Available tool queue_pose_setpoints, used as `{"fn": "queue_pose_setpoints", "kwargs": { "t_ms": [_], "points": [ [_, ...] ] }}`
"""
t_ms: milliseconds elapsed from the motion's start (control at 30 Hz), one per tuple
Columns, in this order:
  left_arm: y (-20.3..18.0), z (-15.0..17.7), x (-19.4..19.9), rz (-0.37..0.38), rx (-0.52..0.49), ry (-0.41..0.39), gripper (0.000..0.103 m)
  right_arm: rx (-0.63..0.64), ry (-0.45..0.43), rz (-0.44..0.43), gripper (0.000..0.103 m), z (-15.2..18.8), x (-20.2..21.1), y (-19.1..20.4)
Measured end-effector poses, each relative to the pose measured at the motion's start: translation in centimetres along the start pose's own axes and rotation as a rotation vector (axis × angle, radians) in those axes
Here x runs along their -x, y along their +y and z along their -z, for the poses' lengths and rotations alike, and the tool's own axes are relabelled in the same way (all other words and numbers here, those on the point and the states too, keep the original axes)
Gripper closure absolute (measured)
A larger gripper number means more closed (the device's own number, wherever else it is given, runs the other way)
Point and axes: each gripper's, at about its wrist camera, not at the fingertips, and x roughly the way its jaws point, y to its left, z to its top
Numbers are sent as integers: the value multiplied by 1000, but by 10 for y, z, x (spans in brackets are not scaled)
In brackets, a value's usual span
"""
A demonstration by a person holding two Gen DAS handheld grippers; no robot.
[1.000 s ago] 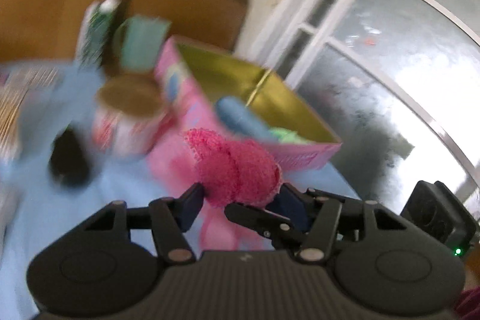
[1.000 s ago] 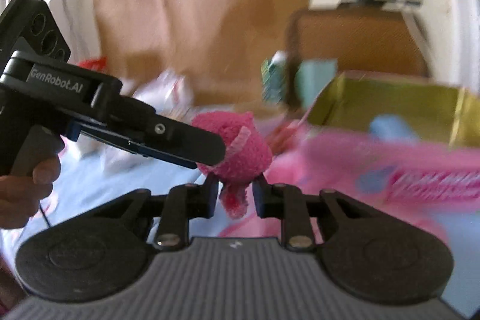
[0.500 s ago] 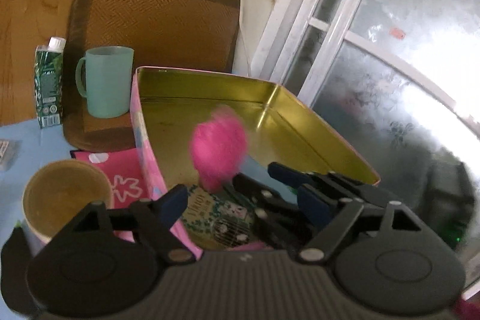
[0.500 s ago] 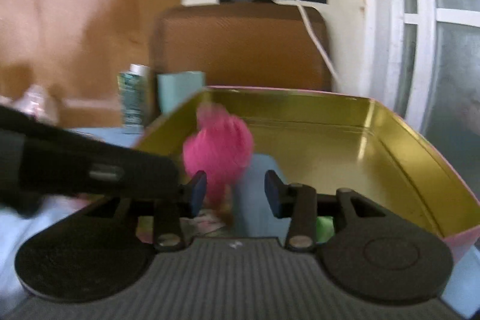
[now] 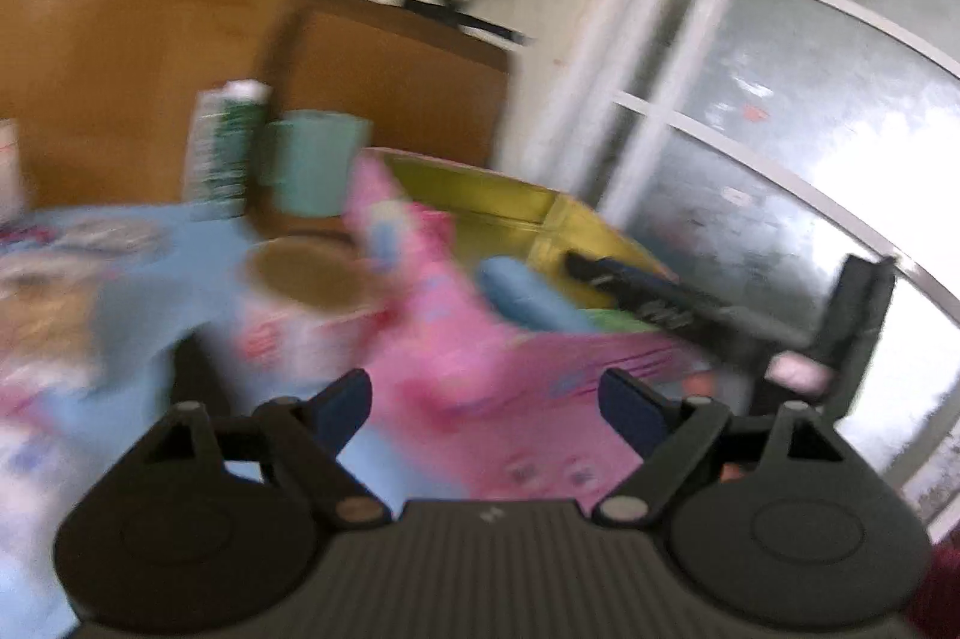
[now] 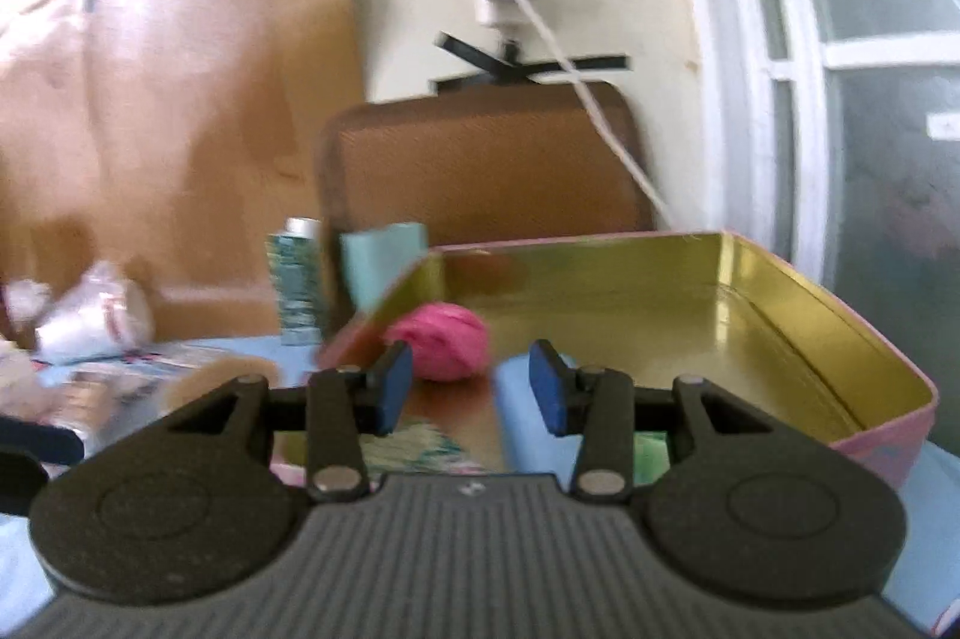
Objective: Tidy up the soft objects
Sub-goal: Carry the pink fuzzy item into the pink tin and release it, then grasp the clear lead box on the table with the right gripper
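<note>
Left wrist view, heavily blurred: the left claw (image 5: 483, 399) stands wide apart with nothing between its blue pads; its jaws have just been opening. Ahead of it sits the pink tin box (image 5: 576, 369) with its gold inside, on the blue-covered tabletop (image 5: 198, 255). A light blue soft object (image 5: 522, 294) lies in the box near its front wall, beyond the claw and well clear of the pads. The right claw (image 5: 606, 273) reaches in over the box from the right side. Left of the box stand a round cup with a brown top (image 5: 312, 279), a teal mug (image 5: 312, 171) and a green carton (image 5: 222, 147), toward the tabletop's far edge.

Right wrist view: the right claw (image 6: 471, 387) is partly open and empty, its jaws having just been opening. It hangs over the near wall of the pink tin box (image 6: 840, 333). The pink fluffy ball (image 6: 441, 342) lies on the box floor near the far left corner, just beyond the pads and not touched by them. The light blue soft object (image 6: 531, 435) lies right under the claw, with a green piece (image 6: 651, 453) beside it. A tip of the left claw (image 6: 36, 444) shows at the left edge of this view, its jaws not visible here. The green carton (image 6: 297, 279) and teal mug (image 6: 384, 261) stand behind the box's left corner.
</note>
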Motion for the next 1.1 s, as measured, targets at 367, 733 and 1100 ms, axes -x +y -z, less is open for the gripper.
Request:
{"fn": "queue_pose_setpoints", "kwargs": {
  "t_ms": [367, 733, 1100],
  "points": [
    [116, 38, 105, -387, 174, -179, 17, 55, 203, -416, 57, -9, -49, 133],
    [139, 60, 115, -262, 265, -235, 17, 129, 589, -324, 40, -59, -253, 221],
    [142, 62, 115, -212, 303, -232, 8, -147, 778, -109, 1, -21, -313, 238]
  ]
}}
